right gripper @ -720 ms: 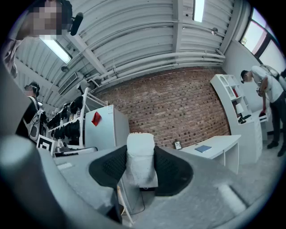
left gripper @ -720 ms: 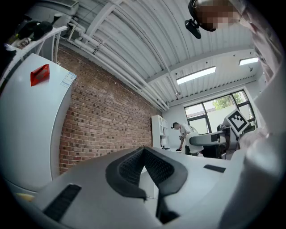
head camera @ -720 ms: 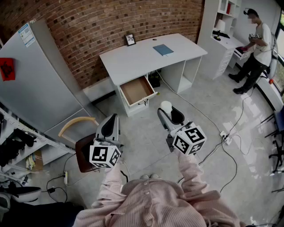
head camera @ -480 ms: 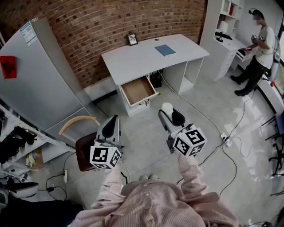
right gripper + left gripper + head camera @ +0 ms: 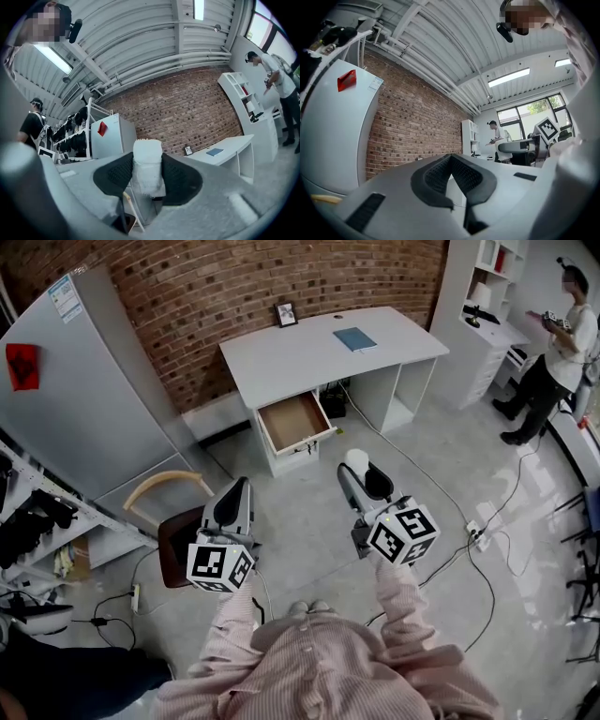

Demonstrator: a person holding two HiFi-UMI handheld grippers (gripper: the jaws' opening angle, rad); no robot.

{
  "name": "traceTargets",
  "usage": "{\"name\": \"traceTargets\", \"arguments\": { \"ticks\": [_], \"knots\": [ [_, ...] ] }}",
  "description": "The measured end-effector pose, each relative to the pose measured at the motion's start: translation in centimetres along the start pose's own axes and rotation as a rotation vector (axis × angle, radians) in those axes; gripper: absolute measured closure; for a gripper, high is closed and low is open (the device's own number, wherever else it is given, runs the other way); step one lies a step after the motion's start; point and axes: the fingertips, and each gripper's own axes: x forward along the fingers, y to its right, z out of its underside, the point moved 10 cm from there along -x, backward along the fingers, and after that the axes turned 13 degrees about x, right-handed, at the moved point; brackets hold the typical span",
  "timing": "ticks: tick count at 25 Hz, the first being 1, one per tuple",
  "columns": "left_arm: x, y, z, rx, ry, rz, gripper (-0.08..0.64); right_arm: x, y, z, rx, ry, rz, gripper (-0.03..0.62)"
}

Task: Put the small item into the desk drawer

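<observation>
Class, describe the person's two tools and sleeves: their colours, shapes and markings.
Both the left tool and the right tool are light grey, wedge-shaped shells with black ribbed pads. Each carries a white cube printed with black square markers. The sleeves are pink with fine white stripes.

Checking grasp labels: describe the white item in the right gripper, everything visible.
The white item is a small upright roll, rough and fibrous-looking, like wrapped paper or cloth. The two dark pads of the right gripper press its sides; its top sticks out above them. It is held in the air above the floor, apart from the open drawer.
</observation>
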Motion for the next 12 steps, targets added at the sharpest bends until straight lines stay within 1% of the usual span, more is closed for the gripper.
{"name": "traceTargets", "arguments": {
  "ticks": [6, 12],
  "knots": [
    [-0.2, 1.0, 0.3, -0.008, -0.01, -0.009, 0.558, -0.5, 0.7, 0.0, 0.012, 0.004, -0.001, 0.417],
    [0.9, 0.8, 0.7, -0.012, -0.008, -0.024, 0.559, 0.2, 1.9, 0.0, 0.014, -0.007, -0.002, 0.417]
  ]
}}
